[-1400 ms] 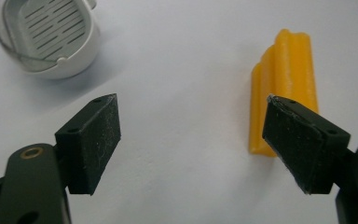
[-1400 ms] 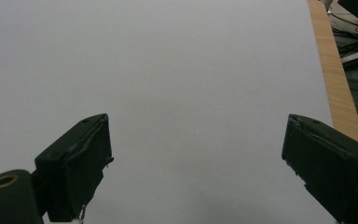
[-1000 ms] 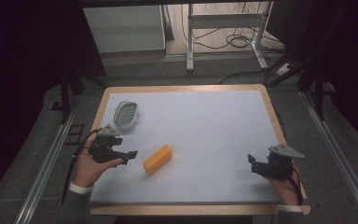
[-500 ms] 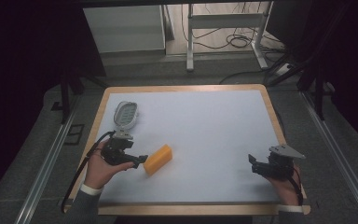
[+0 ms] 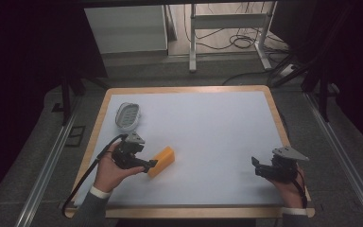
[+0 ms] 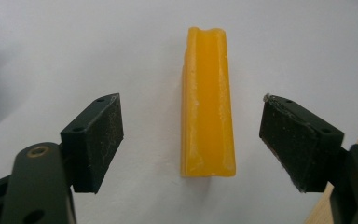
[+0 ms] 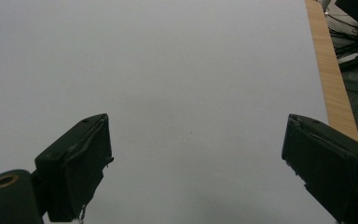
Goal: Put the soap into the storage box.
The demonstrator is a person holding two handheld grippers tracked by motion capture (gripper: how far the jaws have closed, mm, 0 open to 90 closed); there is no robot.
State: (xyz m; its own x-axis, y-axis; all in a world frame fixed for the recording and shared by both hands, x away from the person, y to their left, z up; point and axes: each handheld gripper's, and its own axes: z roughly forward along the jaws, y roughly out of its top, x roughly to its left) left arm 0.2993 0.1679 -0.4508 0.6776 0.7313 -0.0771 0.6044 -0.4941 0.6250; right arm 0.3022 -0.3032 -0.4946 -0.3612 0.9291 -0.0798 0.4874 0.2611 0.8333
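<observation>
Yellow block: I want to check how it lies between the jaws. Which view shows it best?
The left gripper view: the yellow block lies lengthwise and untouched between open jaws. The high view shows it small at the left gripper. The right gripper view looks across bare table.

A yellow-orange block (image 6: 208, 102) lies on a white table (image 5: 208, 127) edged in pale wood, beside black tongs (image 6: 191, 140).

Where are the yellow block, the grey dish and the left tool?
yellow block (image 6: 208, 107), left gripper view, middle of its top face.
grey dish (image 5: 128, 116), high view, its ridged inside.
left tool (image 6: 191, 144), left gripper view, midway between its open jaws, block between them, untouched.
</observation>
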